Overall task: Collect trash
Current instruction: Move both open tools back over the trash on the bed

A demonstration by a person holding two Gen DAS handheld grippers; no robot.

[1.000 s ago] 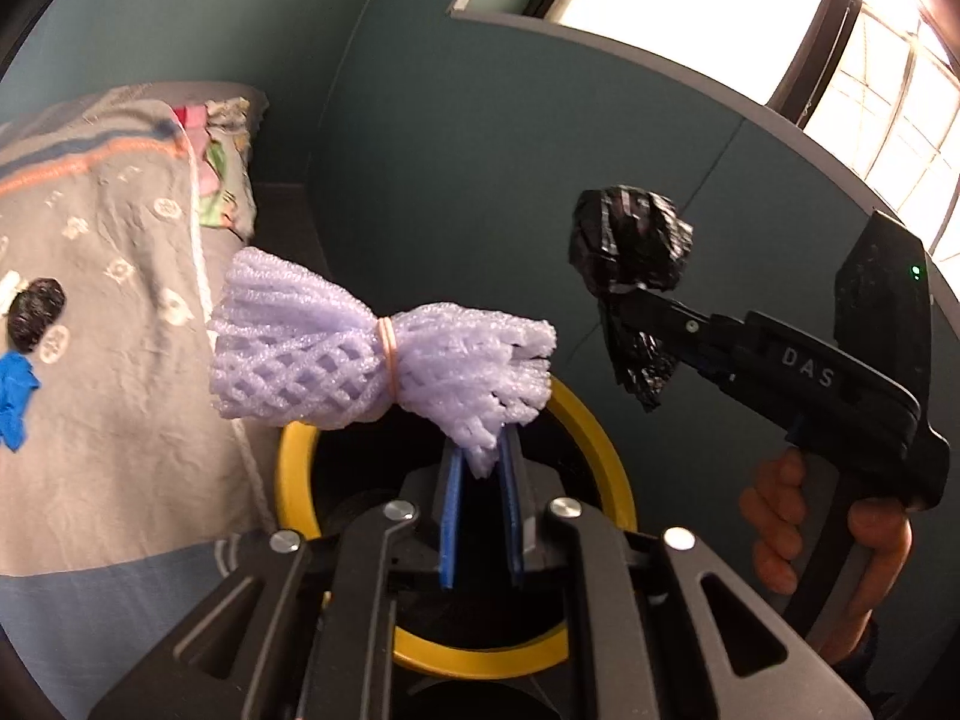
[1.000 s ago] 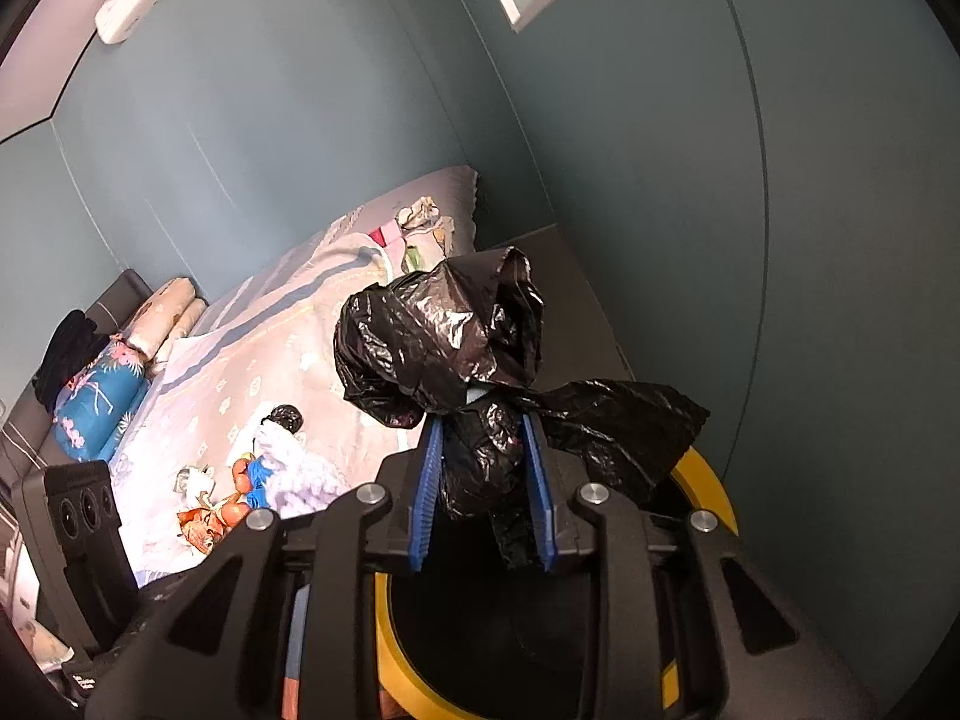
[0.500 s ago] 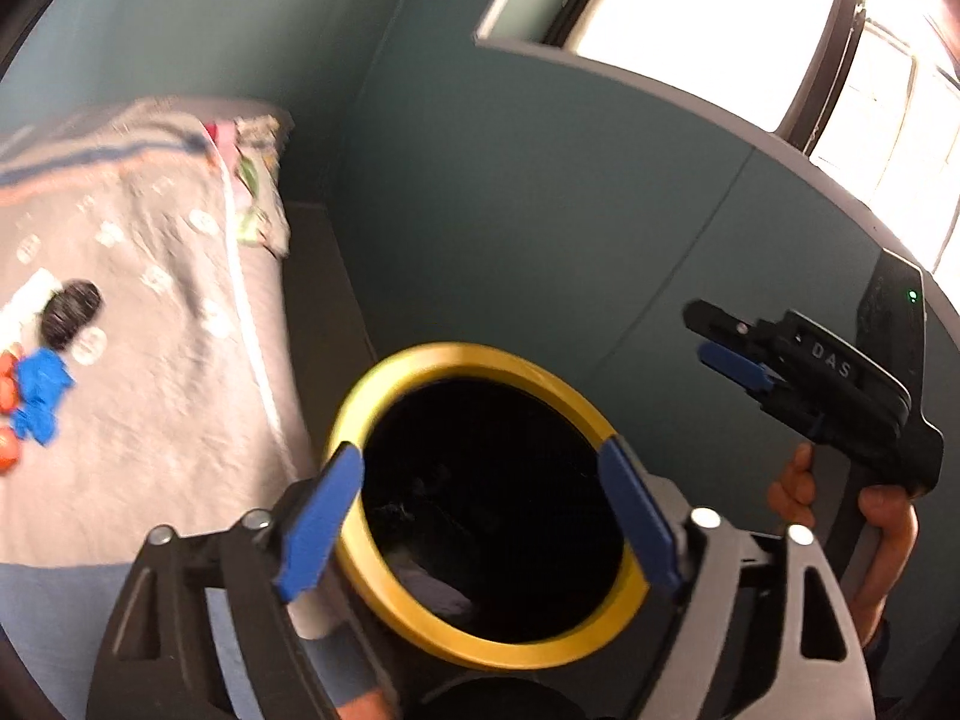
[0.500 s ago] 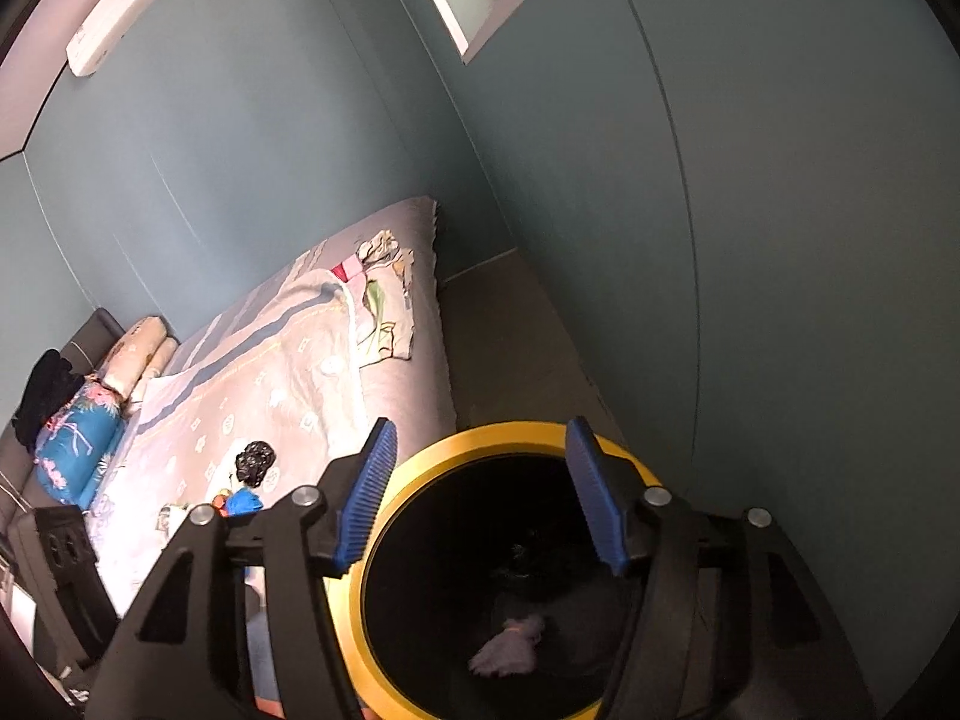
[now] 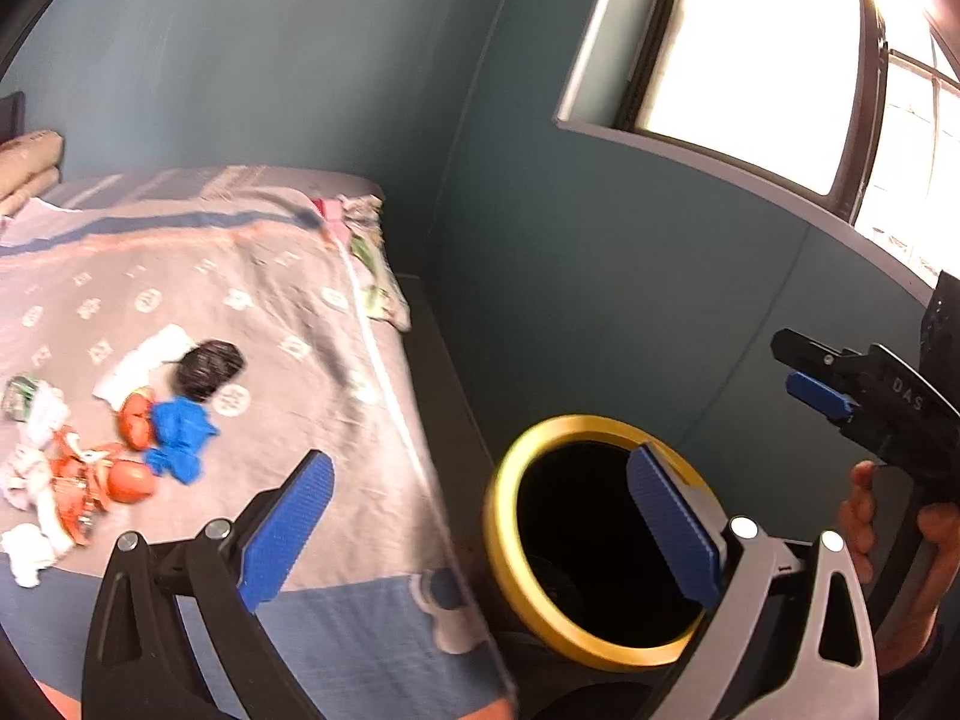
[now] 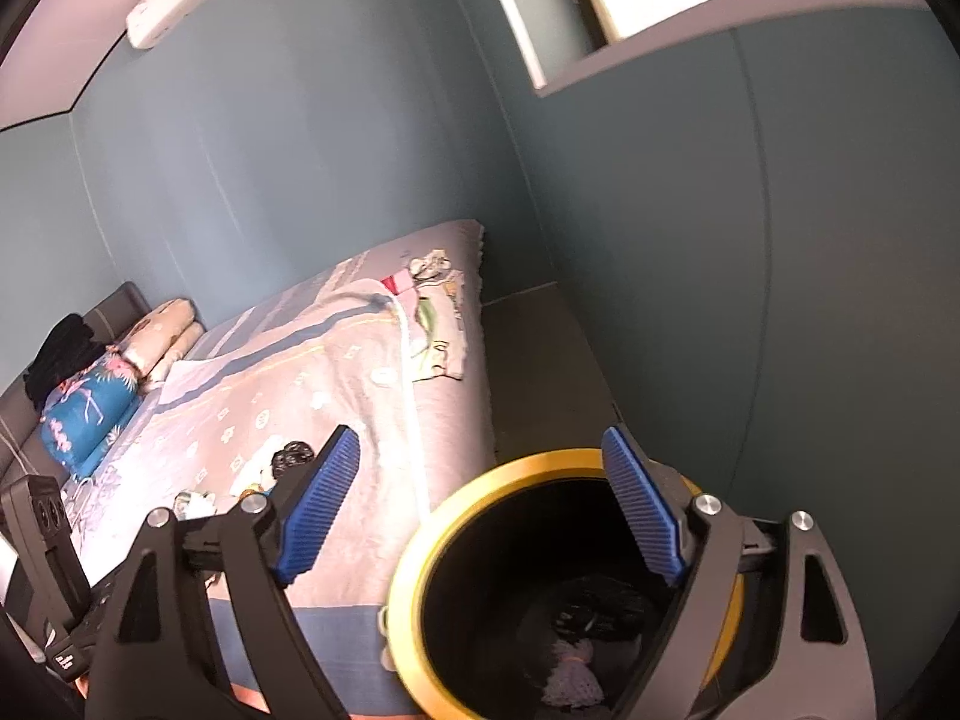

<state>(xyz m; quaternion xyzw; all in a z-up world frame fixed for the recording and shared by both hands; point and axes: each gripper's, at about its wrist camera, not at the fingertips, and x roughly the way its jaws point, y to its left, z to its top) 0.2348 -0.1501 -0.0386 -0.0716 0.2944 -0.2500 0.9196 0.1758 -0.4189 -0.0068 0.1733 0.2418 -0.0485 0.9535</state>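
A black bin with a yellow rim (image 5: 501,540) stands on the floor by the bed's corner. In the right wrist view a lilac foam net (image 6: 570,681) and a crumpled black bag (image 6: 594,606) lie inside the bin below its rim (image 6: 408,570). My left gripper (image 5: 474,468) hangs over the bed edge and the bin; its jaws are opening, with nothing between them. The right gripper (image 6: 480,438) is above the bin, also opening and empty, and it shows at the right of the left wrist view (image 5: 786,363). Loose trash lies on the bed: a black wad (image 5: 207,366), a blue scrap (image 5: 180,435), orange wrappers (image 5: 120,474) and white tissue (image 5: 141,360).
The bed (image 5: 252,276) with a patterned grey cover fills the left. Pillows (image 6: 90,408) lie at its far end. A strip of dark floor (image 6: 540,360) runs between the bed and the teal wall. A bright window (image 5: 750,60) sits above. A hand (image 5: 864,516) holds the right tool.
Both grippers have opened, letting go of the foam net and the black bag, which now lie in the bin. The left wrist view has swung left toward the bed.
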